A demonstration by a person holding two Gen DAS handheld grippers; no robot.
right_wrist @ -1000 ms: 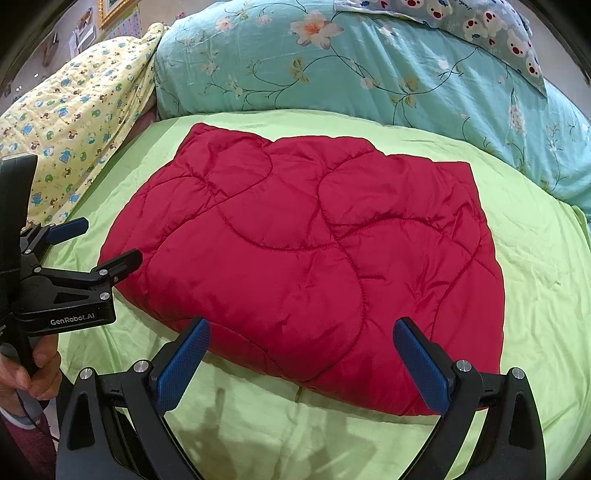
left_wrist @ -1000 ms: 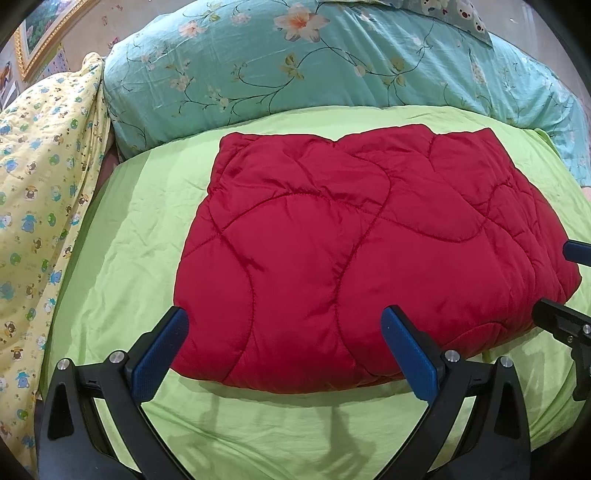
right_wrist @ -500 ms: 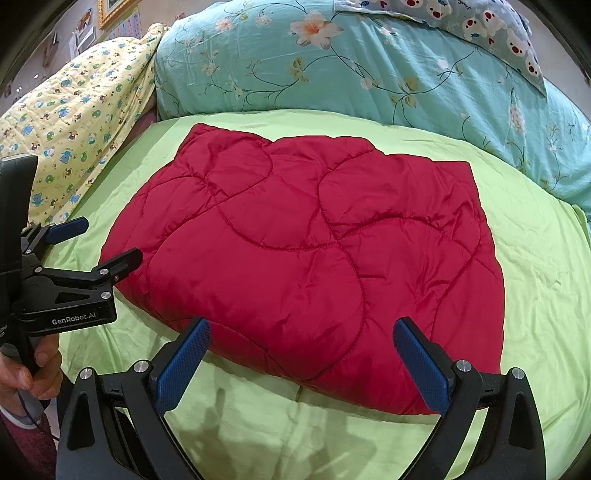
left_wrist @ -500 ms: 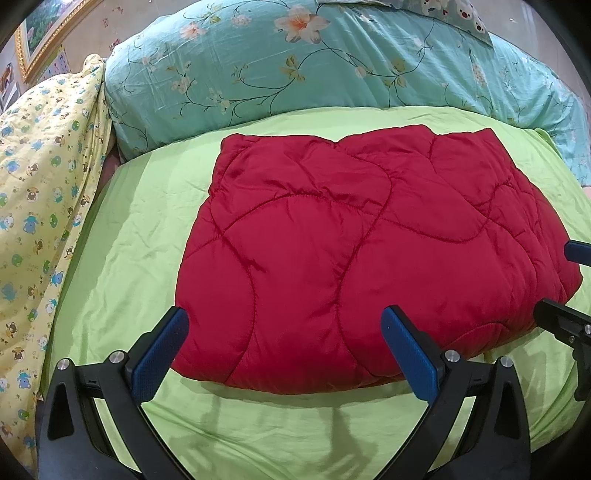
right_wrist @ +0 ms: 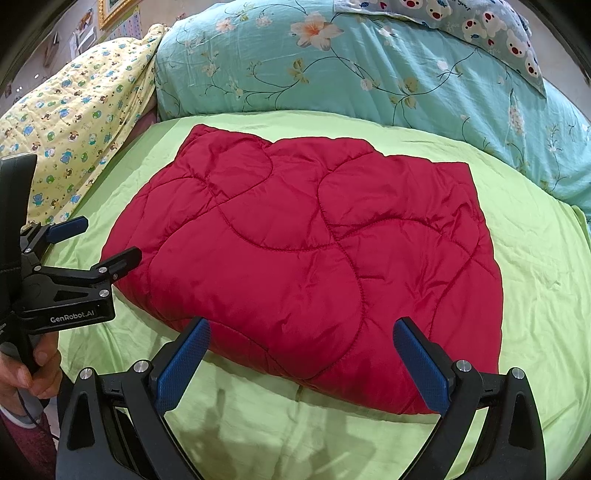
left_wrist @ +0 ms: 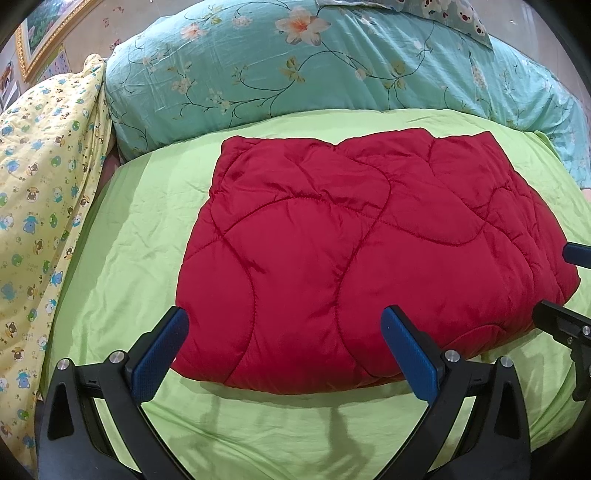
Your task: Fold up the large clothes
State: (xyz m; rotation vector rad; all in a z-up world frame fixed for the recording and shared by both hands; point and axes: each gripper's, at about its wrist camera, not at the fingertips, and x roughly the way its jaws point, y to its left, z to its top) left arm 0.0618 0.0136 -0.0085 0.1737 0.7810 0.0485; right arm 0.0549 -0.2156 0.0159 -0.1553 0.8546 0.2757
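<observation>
A red quilted garment (left_wrist: 362,251) lies folded into a thick rectangle on the green bedsheet (left_wrist: 129,236); it also shows in the right wrist view (right_wrist: 314,258). My left gripper (left_wrist: 284,347) is open and empty, hovering just before the garment's near edge. My right gripper (right_wrist: 301,358) is open and empty, also at the near edge, further right. The left gripper shows from the side in the right wrist view (right_wrist: 107,240), beside the garment's left corner. The right gripper's fingers (left_wrist: 569,288) show at the right edge of the left wrist view.
A teal floral duvet (left_wrist: 314,62) is piled behind the garment. A yellow cartoon-print blanket (left_wrist: 40,192) lies along the left. A bear-print pillow (right_wrist: 491,26) sits at the back right. Green sheet (right_wrist: 546,266) surrounds the garment.
Almost nothing has changed. Both grippers stay open and hold nearly still before the folded garment.
</observation>
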